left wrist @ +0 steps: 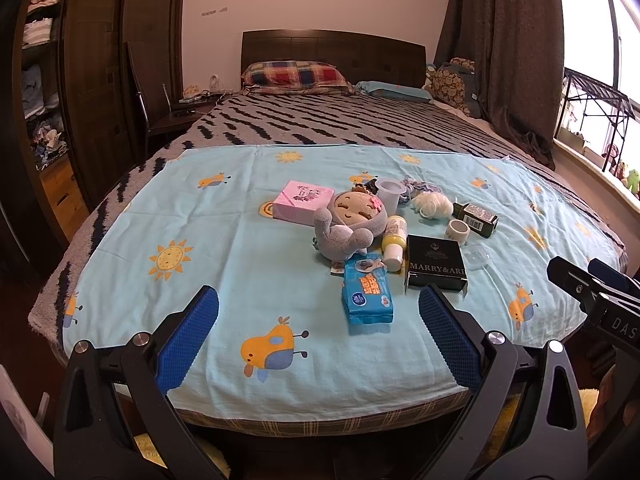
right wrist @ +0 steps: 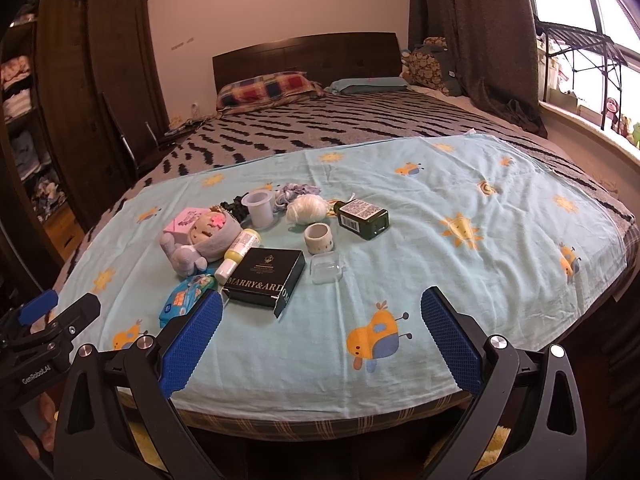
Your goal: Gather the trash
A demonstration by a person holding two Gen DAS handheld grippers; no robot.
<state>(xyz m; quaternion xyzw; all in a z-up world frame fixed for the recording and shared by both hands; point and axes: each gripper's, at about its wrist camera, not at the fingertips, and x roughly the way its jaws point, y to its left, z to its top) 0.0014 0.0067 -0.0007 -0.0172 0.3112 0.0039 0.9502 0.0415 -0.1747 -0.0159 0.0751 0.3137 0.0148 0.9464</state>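
1. The left gripper (left wrist: pixel 318 334) with blue ribbed pads hangs at the bottom of its view, jaws spread wide and empty, over the near edge of the light blue cartoon-print cotton sheet (left wrist: pixel 224 264).
2. The right gripper (right wrist: pixel 322 338) is likewise spread wide, holding nothing, low in its frame.
3. Clutter sits mid-frame: a grey plush doll (left wrist: pixel 350 222), a pink rectangular cardboard box (left wrist: pixel 302 200) behind it, and a blue plastic wet-wipe pack (left wrist: pixel 366 294) nearest the left gripper.
4. A black "MARRY&ARI" cardboard box (right wrist: pixel 266 276) lies just beside a yellow-and-white plastic bottle (right wrist: pixel 238 254).
5. Right of centre: a dark green glass bottle (right wrist: pixel 362 218), a white tape roll (right wrist: pixel 319 238), a clear plastic case (right wrist: pixel 326 267), a translucent plastic cup (right wrist: pixel 261 208), and a white fluffy ball (right wrist: pixel 306 208).
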